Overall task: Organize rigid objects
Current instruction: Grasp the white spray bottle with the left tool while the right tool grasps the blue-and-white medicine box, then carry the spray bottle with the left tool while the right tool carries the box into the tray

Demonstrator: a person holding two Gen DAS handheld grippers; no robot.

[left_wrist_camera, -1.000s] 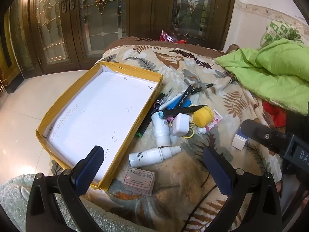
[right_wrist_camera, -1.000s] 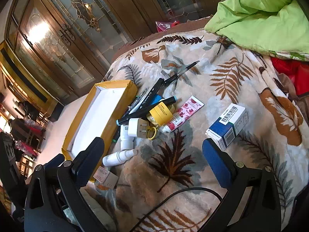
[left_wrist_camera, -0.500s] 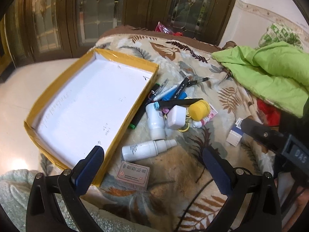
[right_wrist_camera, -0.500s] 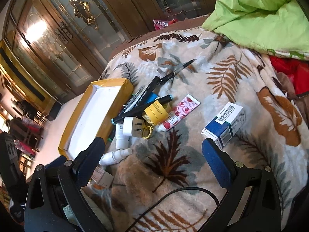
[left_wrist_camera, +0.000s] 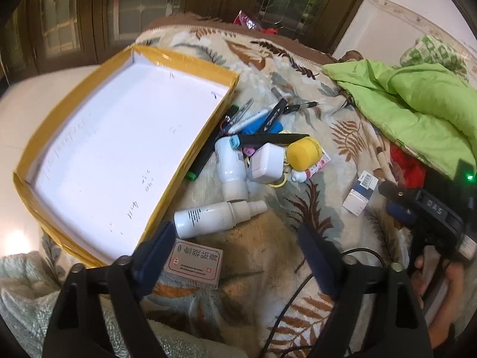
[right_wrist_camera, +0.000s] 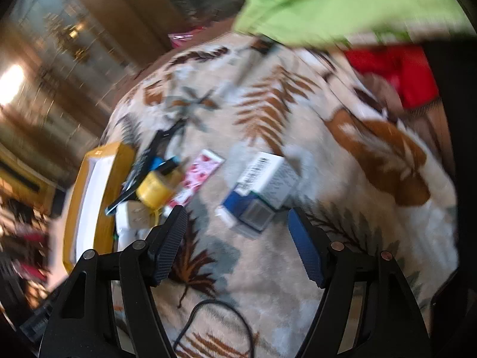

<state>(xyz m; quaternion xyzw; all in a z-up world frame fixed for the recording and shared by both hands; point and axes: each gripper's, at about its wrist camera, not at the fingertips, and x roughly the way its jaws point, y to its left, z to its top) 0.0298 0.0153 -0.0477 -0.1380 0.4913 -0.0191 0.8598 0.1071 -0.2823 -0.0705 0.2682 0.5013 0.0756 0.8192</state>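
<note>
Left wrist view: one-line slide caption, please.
Left gripper closing, nothing held, above a small pink box beside the empty yellow tray.

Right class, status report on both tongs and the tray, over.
Left tongs closing, empty, over spray bottle. Right tongs closing, empty, near blue-white box. Tray bare.

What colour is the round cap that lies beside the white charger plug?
Yellow. The round cap shows best in the left wrist view.
</note>
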